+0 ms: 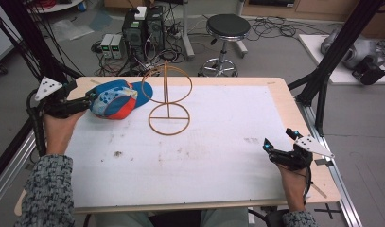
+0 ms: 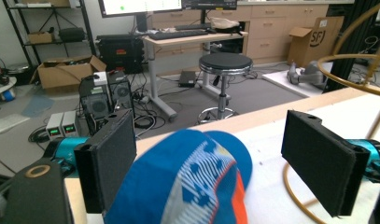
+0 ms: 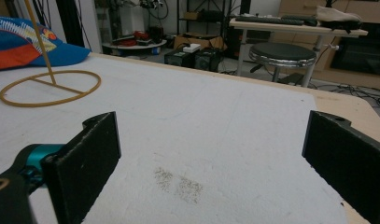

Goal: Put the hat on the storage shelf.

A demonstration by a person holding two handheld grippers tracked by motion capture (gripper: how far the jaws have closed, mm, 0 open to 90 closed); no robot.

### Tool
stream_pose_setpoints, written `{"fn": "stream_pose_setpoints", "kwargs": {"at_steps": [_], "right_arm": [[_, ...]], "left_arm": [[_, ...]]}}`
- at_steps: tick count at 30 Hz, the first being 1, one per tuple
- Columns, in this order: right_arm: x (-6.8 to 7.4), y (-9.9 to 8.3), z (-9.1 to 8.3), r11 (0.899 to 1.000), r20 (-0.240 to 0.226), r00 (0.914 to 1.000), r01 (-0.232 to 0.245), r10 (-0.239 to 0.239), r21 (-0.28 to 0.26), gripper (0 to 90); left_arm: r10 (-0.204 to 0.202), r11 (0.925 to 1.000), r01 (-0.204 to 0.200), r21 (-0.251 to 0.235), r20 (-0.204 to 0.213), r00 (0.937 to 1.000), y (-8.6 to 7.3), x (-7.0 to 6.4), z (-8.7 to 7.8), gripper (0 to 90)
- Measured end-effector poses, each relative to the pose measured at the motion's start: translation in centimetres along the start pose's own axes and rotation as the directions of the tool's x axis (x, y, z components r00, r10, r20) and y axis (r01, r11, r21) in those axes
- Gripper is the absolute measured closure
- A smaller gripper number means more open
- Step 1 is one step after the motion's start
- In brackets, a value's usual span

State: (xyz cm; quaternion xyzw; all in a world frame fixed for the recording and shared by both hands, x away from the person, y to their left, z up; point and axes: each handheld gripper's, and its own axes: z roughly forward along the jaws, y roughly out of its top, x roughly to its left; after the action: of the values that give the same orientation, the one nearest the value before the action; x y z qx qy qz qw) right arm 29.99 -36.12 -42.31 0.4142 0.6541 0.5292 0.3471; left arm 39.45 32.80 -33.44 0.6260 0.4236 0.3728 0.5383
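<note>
- Now your left hand (image 1: 57,127) reaches forward along the table's (image 1: 275,109) left edge, wrist nearly straight, and carries the left gripper (image 1: 88,100) up to the cap (image 1: 113,99).
- Its jaws stand spread wide, one on each side of the cap's crown; in the left gripper view the flat black pads (image 2: 110,161) flank the fabric, and you cannot tell whether either one touches it.
- Your right hand (image 1: 290,182) rests at the table's near right corner, well apart from the cap, with the right gripper (image 1: 280,142) angled toward the far left.
- Its jaws are released too, wide apart over bare table, nothing between them.
- The cap lies at the table's far left, just left of the stand (image 1: 167,101), brim pointing toward the stand's upper ring.
- It is soft cloth: blue, with an orange panel and a white wavy print.
- The stand is thin, tan and rod-like: a flat ring base on the table, an upright stem, and a second ring held upright above.
- The table has a white, slightly grainy top with a few dark smudges (image 3: 178,184), edged in pale wood.
- Each gripper bears a grey three-cornered plate (image 1: 48,87) and teal fittings behind the pads.
</note>
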Motion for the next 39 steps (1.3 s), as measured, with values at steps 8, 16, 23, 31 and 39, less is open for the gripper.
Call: {"fn": "stream_pose_setpoints", "kwargs": {"at_steps": [8, 16, 23, 31, 39], "right_arm": [[-0.2, -0.1, -0.1, 1.0, 0.004, 1.0, -0.006, 0.006, 0.006, 3.4], [-0.2, -0.1, -0.1, 1.0, 0.006, 1.0, -0.005, 0.005, 0.013, 3.5], [-0.4, -0.2, -0.1, 1.0, 0.01, 0.9999, -0.004, 0.004, 0.013, 3.6], [-0.4, -0.2, 0.0, 1.0, 0.012, 0.9999, 0.001, -0.001, 0.02, 3.6], [-0.4, -0.2, 0.0, 1.0, 0.012, 0.9999, -0.002, 0.001, 0.021, 3.6]], "left_arm": [[0.032, 0.9977, -0.031, 0.06, -0.005, 0.9995, -1.4, 1.4, 3.1, 19.3], [0.082, 0.9893, -0.082, 0.12, 0.009, 0.9966, -3.2, 1.1, 5.6, 20.1], [0.093, 0.9843, -0.092, 0.15, 0.001, 0.9956, -4.3, 1.2, 6.8, 27.4], [0.084, 0.9759, -0.084, 0.201, 0.005, 0.9964, -5.2, 1.8, 7.3, 39.8], [0.105, 0.9689, -0.11, 0.222, 0.033, 0.9939, -5.3, 1.7, 7.3, 53.2]]}}
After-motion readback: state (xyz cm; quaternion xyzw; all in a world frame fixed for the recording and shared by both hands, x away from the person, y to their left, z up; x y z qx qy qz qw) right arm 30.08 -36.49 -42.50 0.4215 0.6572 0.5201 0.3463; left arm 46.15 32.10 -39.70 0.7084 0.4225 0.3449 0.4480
